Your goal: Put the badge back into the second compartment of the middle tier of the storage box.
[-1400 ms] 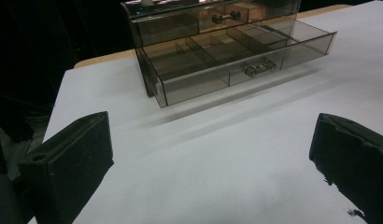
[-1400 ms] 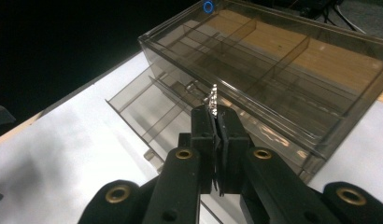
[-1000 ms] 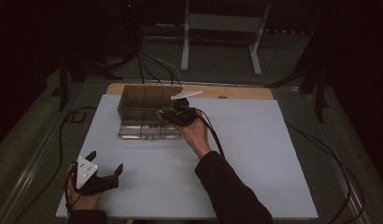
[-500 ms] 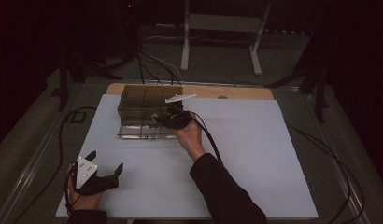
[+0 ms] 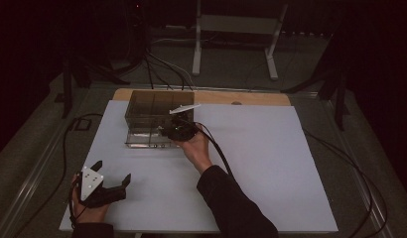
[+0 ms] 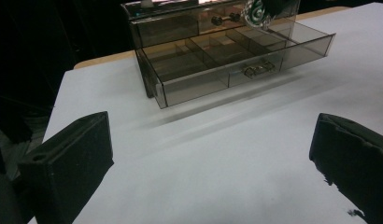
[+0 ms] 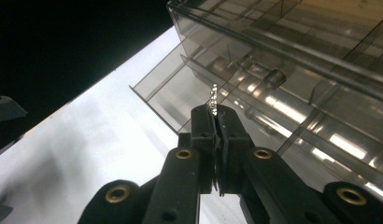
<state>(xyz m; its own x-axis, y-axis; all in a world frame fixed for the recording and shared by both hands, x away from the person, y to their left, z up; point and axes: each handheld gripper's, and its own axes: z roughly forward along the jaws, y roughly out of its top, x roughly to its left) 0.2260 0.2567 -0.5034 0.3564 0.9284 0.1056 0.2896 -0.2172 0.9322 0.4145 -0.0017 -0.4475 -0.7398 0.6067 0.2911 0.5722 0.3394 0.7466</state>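
Note:
A smoky clear drawer box (image 5: 151,106) stands at the back left of the white table, its bottom drawer (image 5: 147,138) pulled out. My right gripper (image 5: 172,130) hovers over the drawer's right end. In the right gripper view it (image 7: 217,116) is shut on a small silvery sparkling piece (image 7: 213,99) that sticks out above the fingertips, just over the drawer's compartments (image 7: 255,93). My left gripper (image 5: 112,172) rests near the table's front left corner, open, nothing between its jaws. From the left gripper view (image 6: 210,154) the open drawer (image 6: 236,65) shows divided and bare.
The white table top (image 5: 271,158) stretches wide to the right and front of the box. A wooden strip (image 5: 241,96) runs along its far edge. Cables (image 5: 340,158) trail on the floor around the table, and a white stand (image 5: 236,29) is behind.
My right gripper has shifted a little left and toward the person, coming over the open drawer. The left gripper has stayed put.

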